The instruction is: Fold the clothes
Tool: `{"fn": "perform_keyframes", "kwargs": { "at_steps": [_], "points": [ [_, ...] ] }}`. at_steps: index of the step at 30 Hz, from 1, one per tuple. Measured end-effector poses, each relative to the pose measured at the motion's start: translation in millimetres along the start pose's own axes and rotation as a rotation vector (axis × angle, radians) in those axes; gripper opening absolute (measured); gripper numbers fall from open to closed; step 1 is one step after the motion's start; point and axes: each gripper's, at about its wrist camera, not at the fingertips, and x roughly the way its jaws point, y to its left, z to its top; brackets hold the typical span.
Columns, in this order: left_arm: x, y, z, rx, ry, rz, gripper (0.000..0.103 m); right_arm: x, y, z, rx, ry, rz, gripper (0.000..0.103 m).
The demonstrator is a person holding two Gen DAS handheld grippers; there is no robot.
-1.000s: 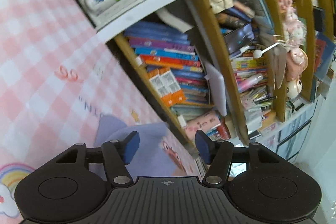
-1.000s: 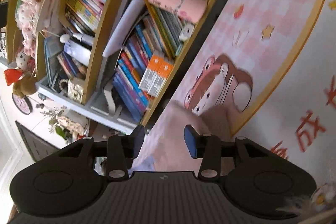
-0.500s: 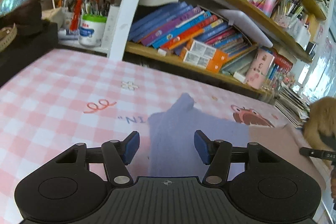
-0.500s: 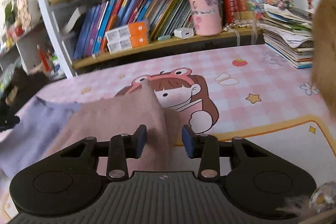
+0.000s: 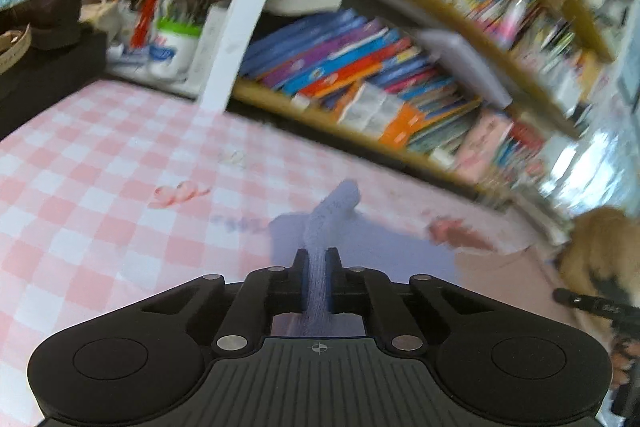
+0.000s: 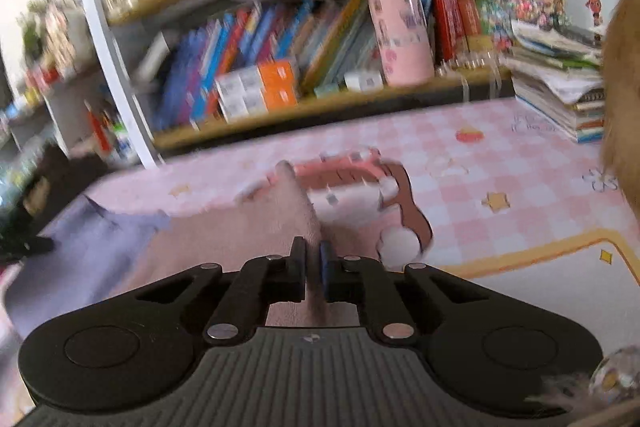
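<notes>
Two grippers: left gripper (image 5: 318,279) was clamped on lilac cloth (image 5: 360,247); right gripper (image 6: 313,267) on dusty-pink cloth (image 6: 256,227).
White pot (image 5: 172,47): pens were held.
Wooden shelf (image 6: 320,103): books were stacked.

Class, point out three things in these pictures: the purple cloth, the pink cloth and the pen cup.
Purple cloth (image 5: 332,211): left wrist view, raised fold ahead of the fingers.
Pink cloth (image 6: 280,215): right wrist view, lifted part ahead of the fingers.
Pen cup (image 5: 176,47): left wrist view, white side wall.
</notes>
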Motion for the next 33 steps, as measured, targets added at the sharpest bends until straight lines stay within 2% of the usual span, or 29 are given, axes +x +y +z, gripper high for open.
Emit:
{"fn": "perform_keyframes", "kwargs": {
  "at_steps": [3,8,11,15,16,17,18,19,21,28,30,32,33],
  "points": [
    [-9,-3,6,-0.025,-0.041,-0.053,0.006,-9,0,6,0.011,-0.030,0.009,0.006],
    [14,12,-5,-0.059,0.053,0.017,0.006,9,-11,-5,0.054,0.061,-0.038,0.006],
    [19,22,-11,-0.083,0.076,0.037,0.007,13,-16,-12,0.082,0.081,-0.039,0.006],
    [18,22,-11,-0.062,0.080,0.046,0.012,13,-17,-14,0.081,0.090,-0.040,0.007],
    [18,20,-11,-0.052,0.083,0.050,0.016,12,-17,-14,0.082,0.092,-0.043,0.009],
    [18,19,-12,-0.044,0.088,0.056,0.020,11,-17,-14,0.085,0.093,-0.050,0.015],
    [17,17,-12,-0.036,0.092,0.061,0.031,10,-17,-14,0.089,0.095,-0.056,0.020],
    [16,17,-13,-0.032,0.092,0.062,0.039,8,-19,-14,0.095,0.096,-0.058,0.031],
    [13,18,-14,-0.039,0.093,0.056,0.047,4,-22,-16,0.111,0.103,-0.045,0.034],
    [17,28,-23,-0.147,0.132,-0.022,0.043,-3,-36,-24,0.231,0.146,0.017,0.033],
    [19,30,-26,-0.181,0.147,-0.048,0.043,-1,-38,-25,0.264,0.158,0.033,0.029],
    [21,33,-28,-0.205,0.149,-0.057,0.039,2,-38,-26,0.296,0.168,0.055,0.019],
    [21,35,-28,-0.219,0.152,-0.060,0.030,4,-38,-25,0.309,0.172,0.062,0.019]
  ]
}}
